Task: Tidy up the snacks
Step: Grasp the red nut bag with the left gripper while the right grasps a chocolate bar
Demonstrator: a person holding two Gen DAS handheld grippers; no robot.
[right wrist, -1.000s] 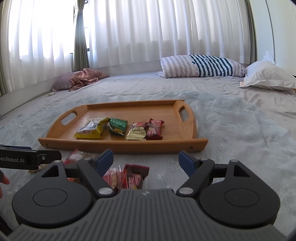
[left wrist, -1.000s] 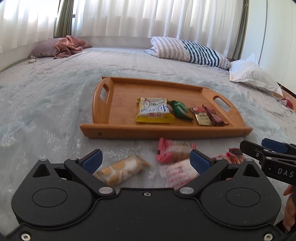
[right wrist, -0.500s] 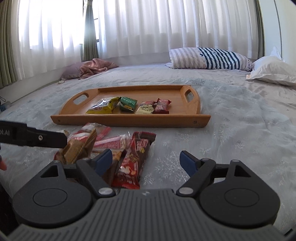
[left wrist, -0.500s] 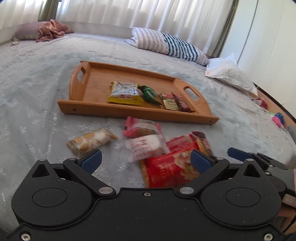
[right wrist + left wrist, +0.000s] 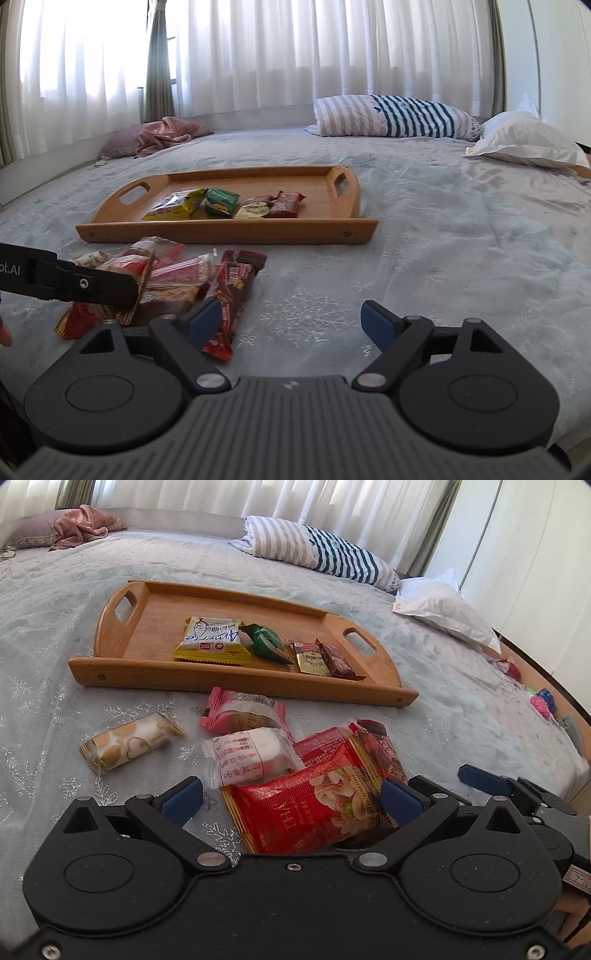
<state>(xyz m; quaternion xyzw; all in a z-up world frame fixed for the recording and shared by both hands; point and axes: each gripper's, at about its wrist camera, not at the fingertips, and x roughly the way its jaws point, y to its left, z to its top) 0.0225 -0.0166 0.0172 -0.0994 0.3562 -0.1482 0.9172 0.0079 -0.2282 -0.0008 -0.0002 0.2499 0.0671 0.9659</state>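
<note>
Beside the tray's [image 5: 236, 682] near edge, both hand-held grippers, left [image 5: 291, 801] and right [image 5: 291, 323], hover spread apart and empty over loose snacks [image 5: 255, 757], ready to pick.

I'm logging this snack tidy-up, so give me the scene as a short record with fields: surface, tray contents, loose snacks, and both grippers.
surface: bedspread
tray contents: wooden tray holds four packets in a row
loose snacks: pile in front of the tray, including a large red packet
left gripper: open, over the large red packet
right gripper: open, nothing between its fingers
</note>
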